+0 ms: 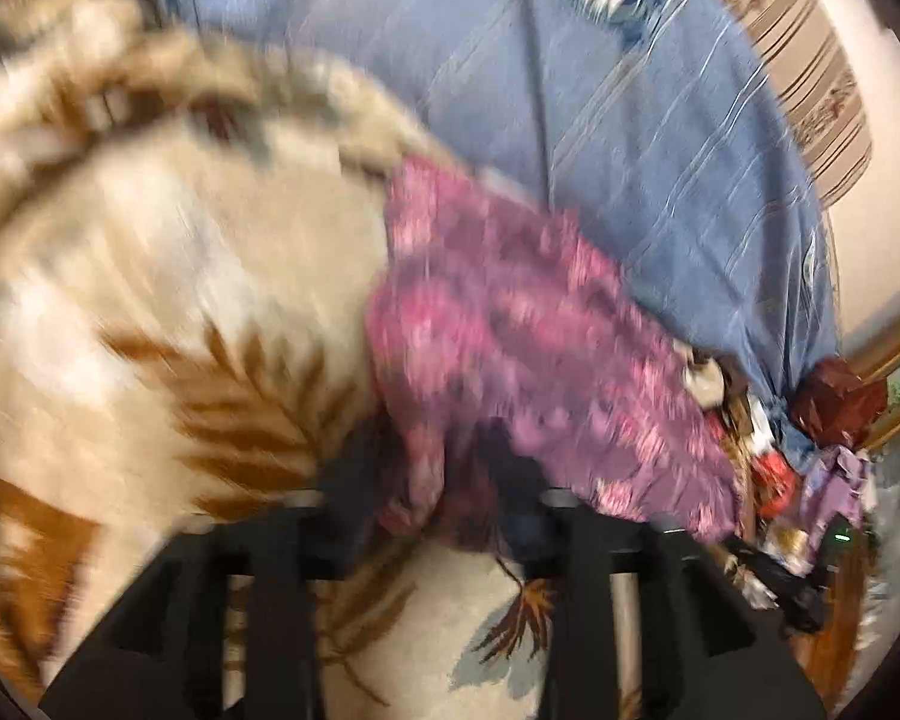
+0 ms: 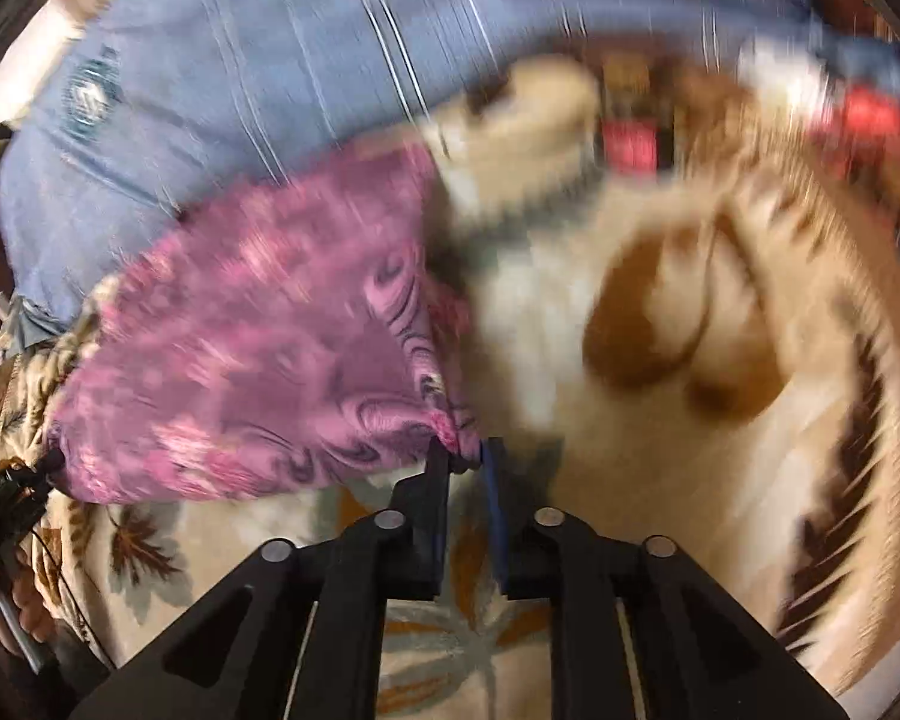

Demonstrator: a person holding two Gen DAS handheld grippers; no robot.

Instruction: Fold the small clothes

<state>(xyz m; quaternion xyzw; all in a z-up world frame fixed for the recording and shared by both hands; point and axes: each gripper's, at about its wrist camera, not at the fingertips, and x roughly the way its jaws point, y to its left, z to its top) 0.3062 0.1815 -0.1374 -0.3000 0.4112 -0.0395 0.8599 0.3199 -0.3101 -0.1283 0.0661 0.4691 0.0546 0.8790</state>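
Observation:
A small purple and pink patterned garment (image 1: pixel 540 330) lies on a cream blanket with brown leaves (image 1: pixel 150 300). Its near corner hangs between the spread fingers of my left gripper (image 1: pixel 432 462), which stands open; the picture is blurred there. In the right wrist view the same garment (image 2: pixel 258 348) spreads to the left. Its bunched corner sits right at the tips of my right gripper (image 2: pixel 465 456). Those fingers stand a little apart, with blanket (image 2: pixel 630 420) showing through the gap, so the pads do not press on the cloth.
A blue striped sheet (image 1: pixel 570 90) (image 2: pixel 240 60) covers the bed beyond the garment. Mixed clutter (image 1: pixel 768 468) and a dark red object (image 1: pixel 840 402) lie at the bed's edge. Red items (image 2: pixel 630 144) sit at the far right, and cables (image 2: pixel 0 498) at the left edge.

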